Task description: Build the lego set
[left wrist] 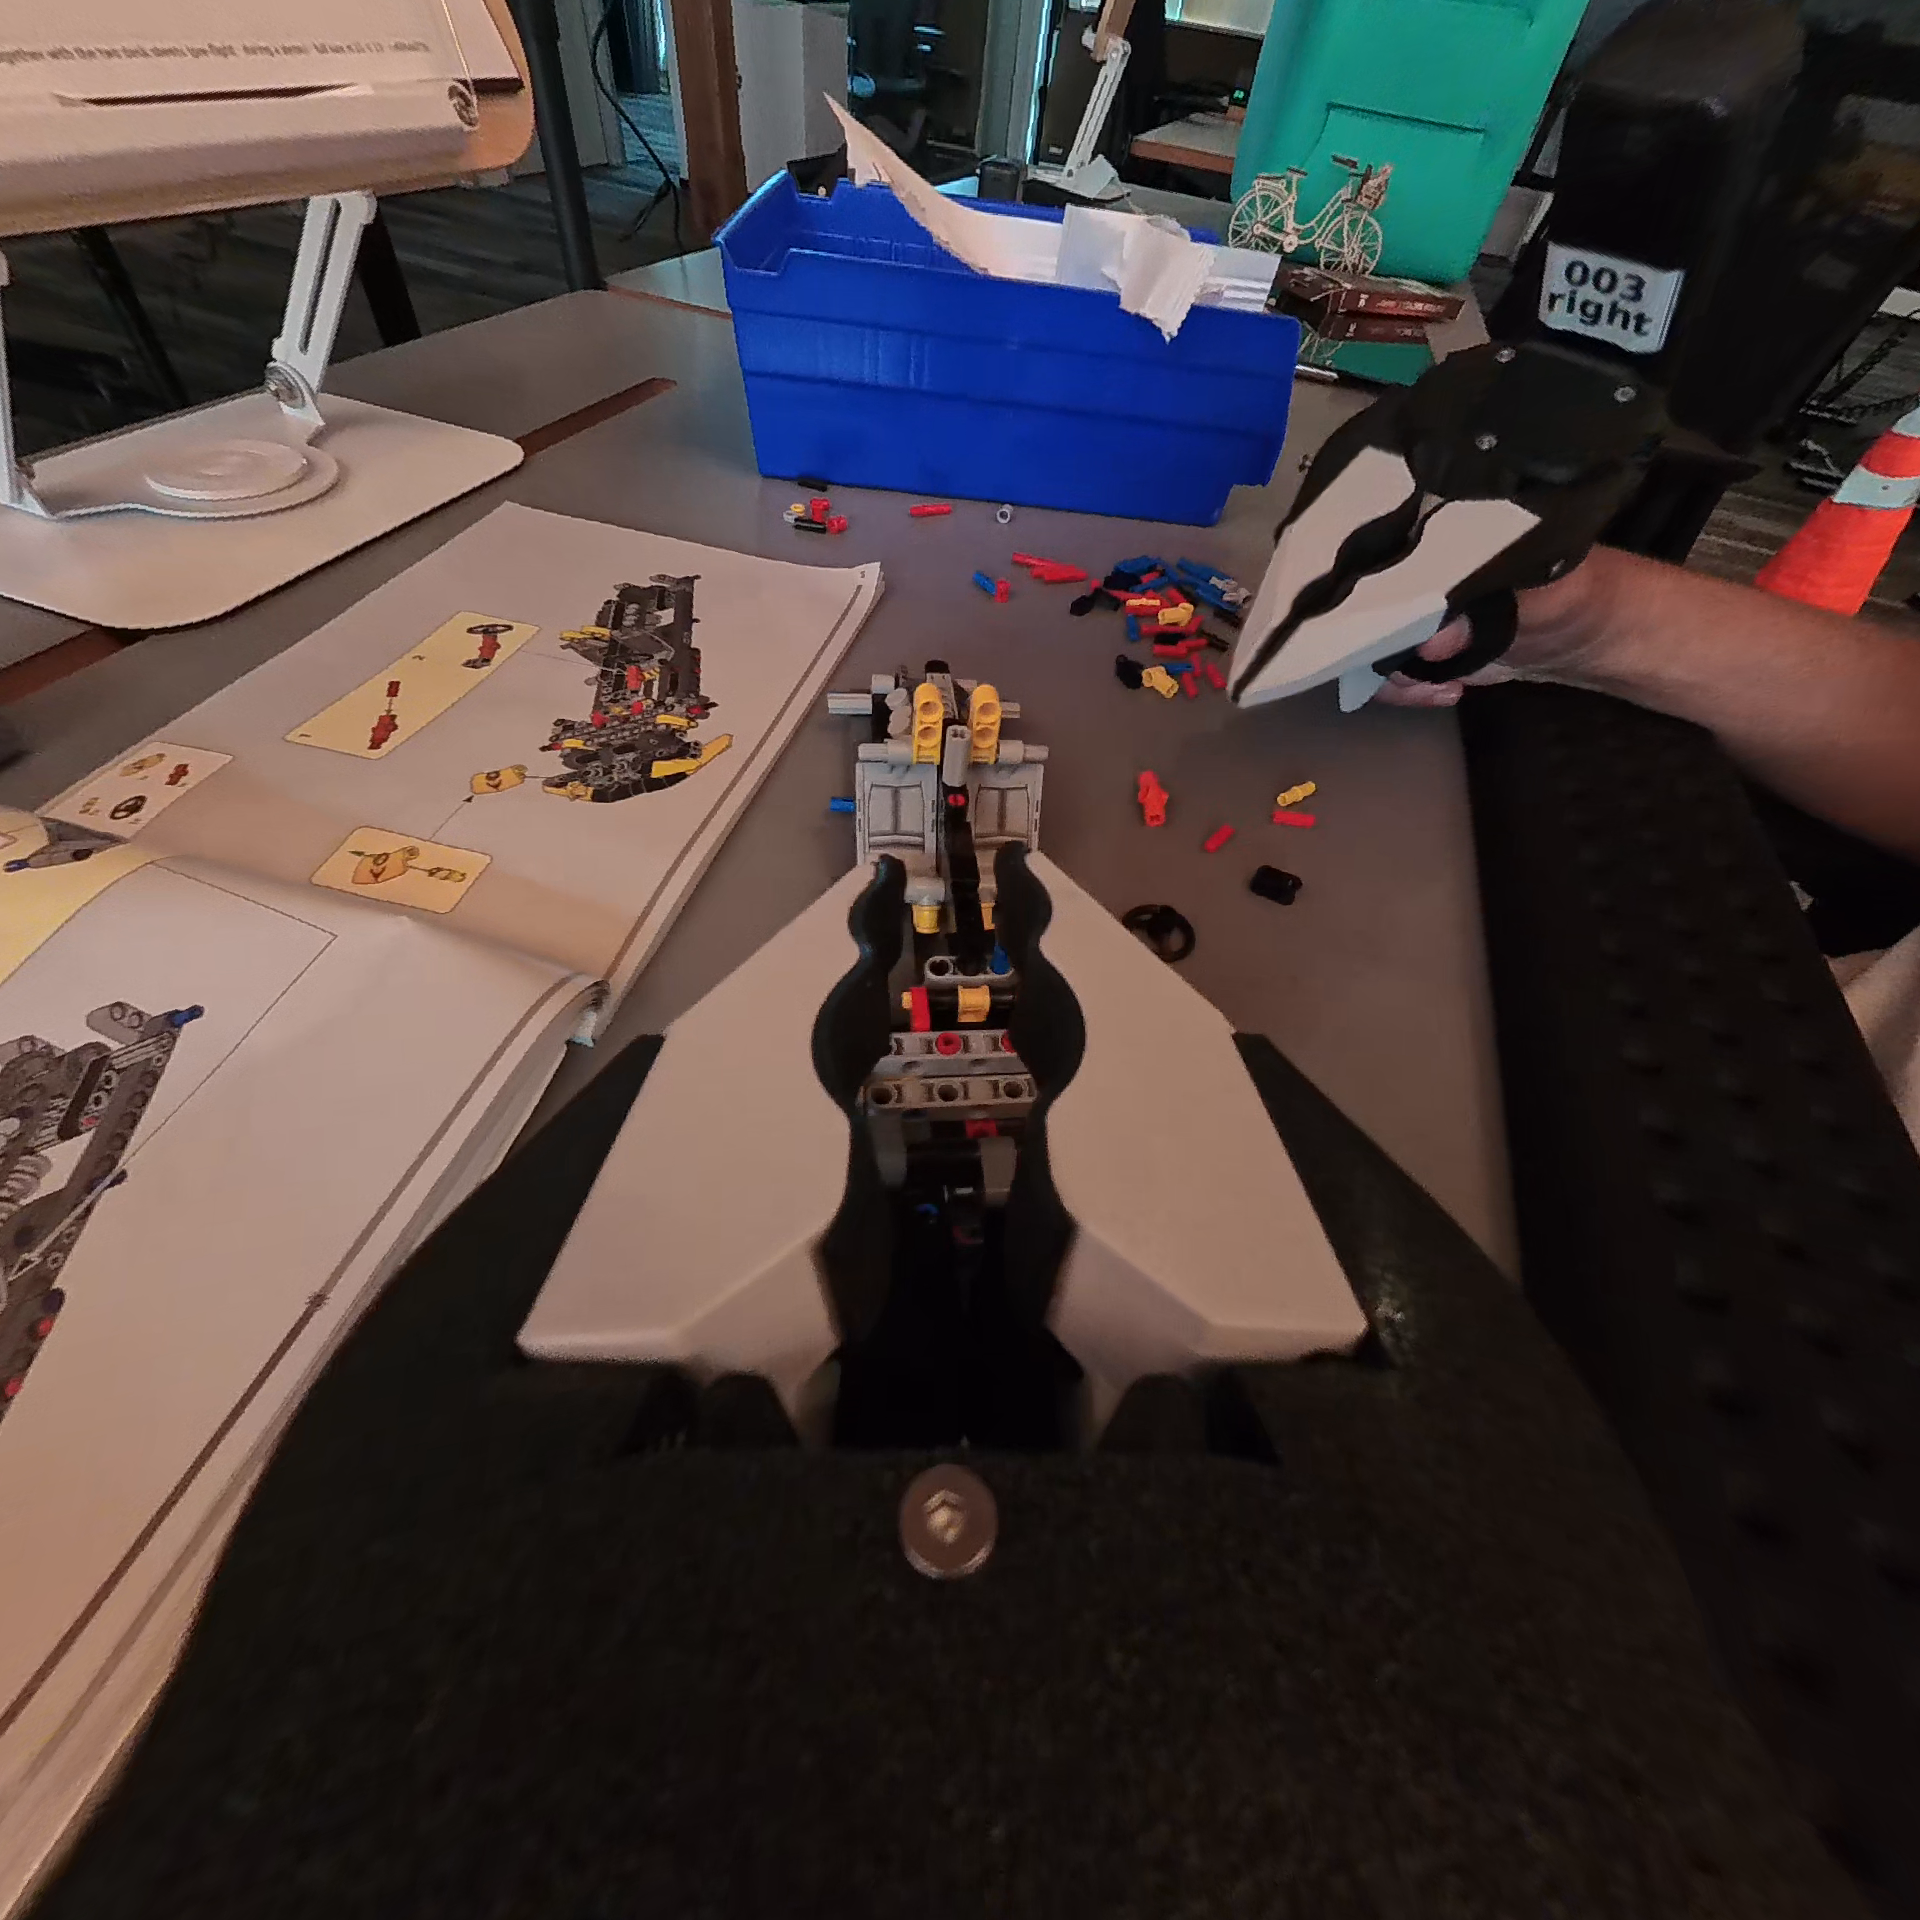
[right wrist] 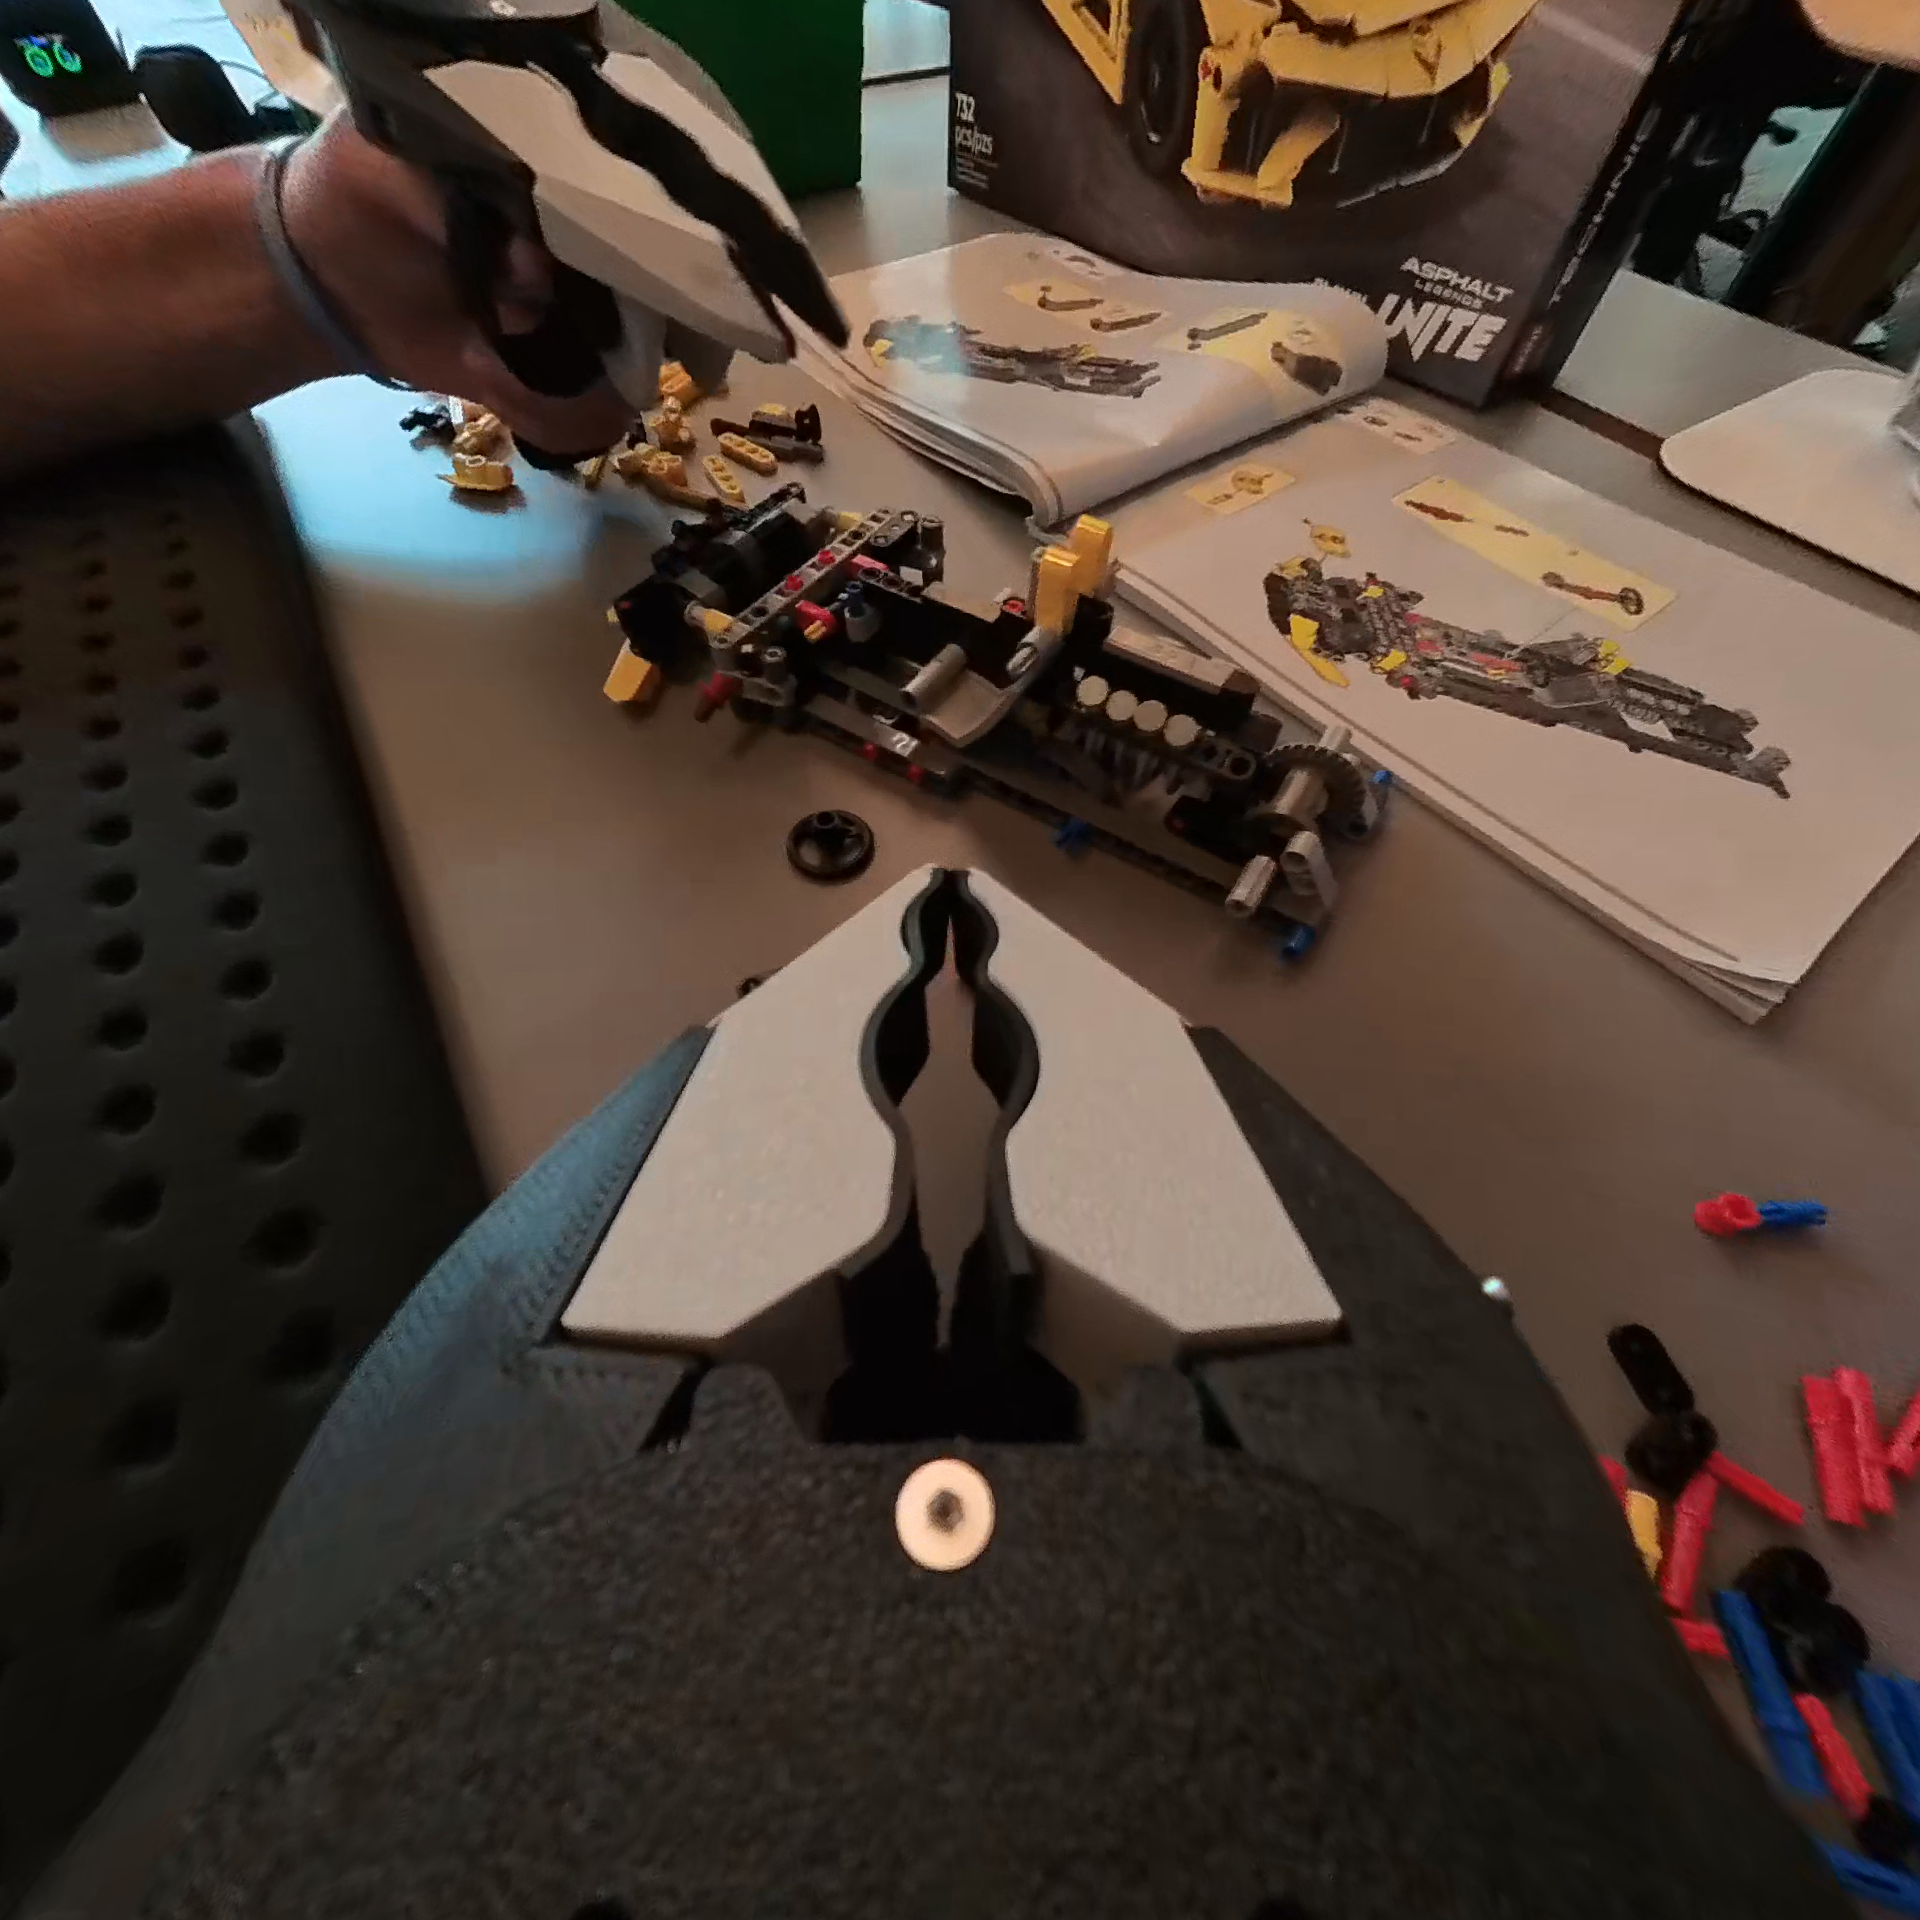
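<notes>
The part-built lego car chassis (left wrist: 940, 790) lies on the grey table (left wrist: 1351, 935), grey and black with yellow and red parts; it also shows in the right wrist view (right wrist: 987, 675). My left gripper (left wrist: 948, 864) hovers above the chassis, jaws a little open, and the model shows through the gap. The right wrist view shows this gripper (right wrist: 816, 322) raised off the table, clear of the model. My right gripper (right wrist: 948, 881) is shut with its fingertips touching, low over the table just short of a black steering wheel piece (right wrist: 828, 844). It also shows in the left wrist view (left wrist: 1242, 691).
The open instruction booklet (left wrist: 416, 831) lies left of the chassis. A blue bin (left wrist: 997, 384) stands at the back. Loose red, blue and yellow pins (left wrist: 1164, 623) lie near my right gripper, and yellow pieces (right wrist: 665, 436) under the left hand. The set's box (right wrist: 1299, 156) and a white stand (left wrist: 239, 488) border the table. Across from one pair of fingers to the other is roughly 15 cm.
</notes>
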### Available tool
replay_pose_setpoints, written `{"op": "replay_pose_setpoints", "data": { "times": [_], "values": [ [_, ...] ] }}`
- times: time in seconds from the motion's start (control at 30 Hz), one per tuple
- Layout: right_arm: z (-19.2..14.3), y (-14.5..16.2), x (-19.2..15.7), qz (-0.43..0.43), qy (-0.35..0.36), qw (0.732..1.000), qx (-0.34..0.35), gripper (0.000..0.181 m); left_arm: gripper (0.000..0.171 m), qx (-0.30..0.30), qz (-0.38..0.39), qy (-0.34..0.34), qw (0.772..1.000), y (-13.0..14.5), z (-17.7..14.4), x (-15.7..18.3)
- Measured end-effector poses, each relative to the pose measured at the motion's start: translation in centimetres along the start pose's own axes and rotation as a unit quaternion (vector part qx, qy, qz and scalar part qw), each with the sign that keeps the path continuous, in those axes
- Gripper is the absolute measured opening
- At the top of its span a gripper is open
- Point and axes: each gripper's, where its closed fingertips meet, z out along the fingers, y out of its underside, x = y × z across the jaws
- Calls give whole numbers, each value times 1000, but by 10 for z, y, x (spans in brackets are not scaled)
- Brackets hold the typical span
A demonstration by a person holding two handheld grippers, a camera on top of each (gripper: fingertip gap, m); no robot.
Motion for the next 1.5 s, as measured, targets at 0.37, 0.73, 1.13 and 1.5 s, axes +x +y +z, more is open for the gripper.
{"op": "replay_pose_setpoints", "data": {
  "times": [0.37,0.73,1.13,1.5],
  "values": [
    [0,0,-26,23,-91,996,-9,0,14,-13,3,-8,1000,6,3,-3],
    [5,21,-30,35,-114,990,-73,0,14,-15,5,-15,1000,6,2,-6],
    [-14,26,28,75,93,990,-81,0,14,-10,12,-20,1000,2,0,-6],
    [-8,30,21,52,71,992,-94,0,14,-12,20,-22,999,1,1,-3]
  ]
}}
